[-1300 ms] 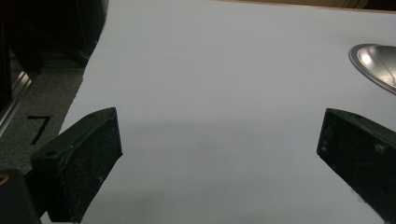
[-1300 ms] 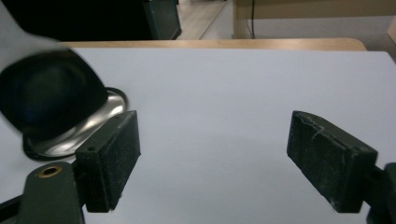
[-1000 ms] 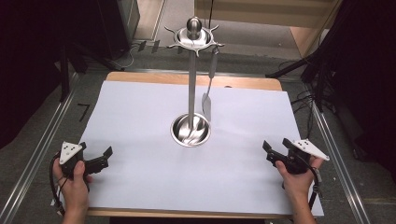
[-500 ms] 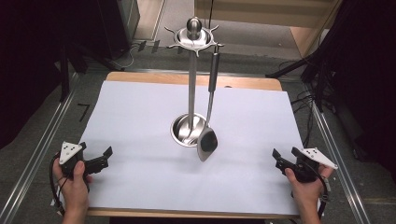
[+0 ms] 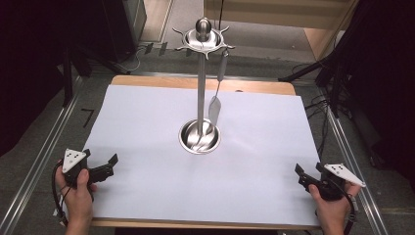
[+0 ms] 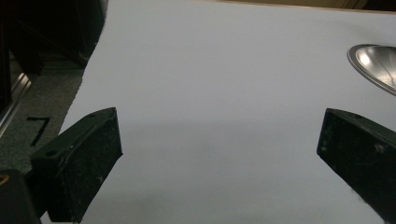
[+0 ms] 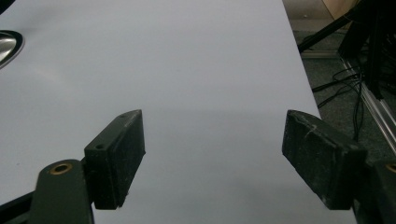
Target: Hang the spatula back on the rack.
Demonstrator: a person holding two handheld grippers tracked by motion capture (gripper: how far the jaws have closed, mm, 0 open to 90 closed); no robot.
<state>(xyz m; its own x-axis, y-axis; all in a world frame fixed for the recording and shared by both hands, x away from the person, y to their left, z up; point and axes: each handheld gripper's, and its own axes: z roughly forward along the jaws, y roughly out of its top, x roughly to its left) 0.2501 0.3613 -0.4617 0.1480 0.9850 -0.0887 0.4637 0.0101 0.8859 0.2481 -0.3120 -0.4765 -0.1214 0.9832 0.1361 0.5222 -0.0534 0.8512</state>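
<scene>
A steel utensil stand (image 5: 200, 98) rises from a round dish base (image 5: 199, 137) at the middle of the white table cover (image 5: 147, 122). From a hook on its crown (image 5: 203, 36) hangs one metal utensil (image 5: 218, 93), just right of the pole and clear of the table. My left gripper (image 5: 101, 157) rests open at the near left corner, nothing between its jaws (image 6: 219, 144). At the near right corner my right gripper (image 5: 309, 170) is open and empty as well (image 7: 215, 149). The base's rim shows in both gripper views (image 6: 373, 60) (image 7: 9, 44).
The wooden table edge (image 5: 205, 83) shows at the back. Metal rails (image 5: 44, 147) run along both sides over grey carpet, and cables (image 5: 323, 122) lie on the floor at the right. Dark curtains stand left and right.
The hanging utensil swung out toward the front and has swung back beside the pole. My right gripper drew back toward the near right corner. The left gripper stayed put.
</scene>
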